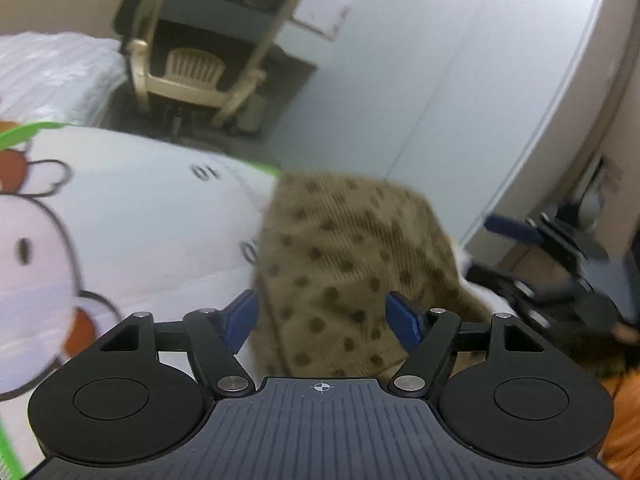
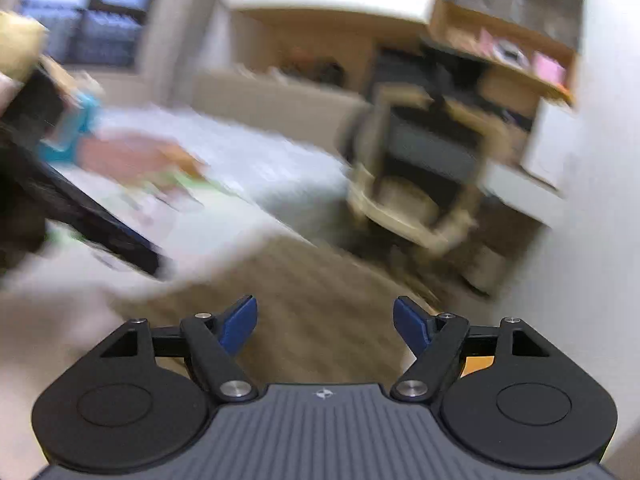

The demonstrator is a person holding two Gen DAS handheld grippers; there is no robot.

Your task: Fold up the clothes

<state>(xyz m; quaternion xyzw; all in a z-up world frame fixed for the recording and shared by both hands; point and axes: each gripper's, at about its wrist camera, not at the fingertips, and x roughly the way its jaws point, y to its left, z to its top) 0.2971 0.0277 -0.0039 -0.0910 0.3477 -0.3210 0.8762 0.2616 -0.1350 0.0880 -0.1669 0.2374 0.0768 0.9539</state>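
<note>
A tan corduroy garment with dark brown dots lies on a white cartoon-printed sheet. My left gripper is open just above its near part, blue pads on either side of the cloth without pinching it. The other gripper shows at the right edge of the left wrist view, blurred. In the right wrist view my right gripper is open over the same tan garment, which is smeared by motion blur. Nothing sits between its fingers.
A beige plastic chair stands beyond the sheet, by a pale wall. Orange cloth shows at the lower right. The right wrist view has the chair, wooden shelves, a window and a dark arm-like shape at left.
</note>
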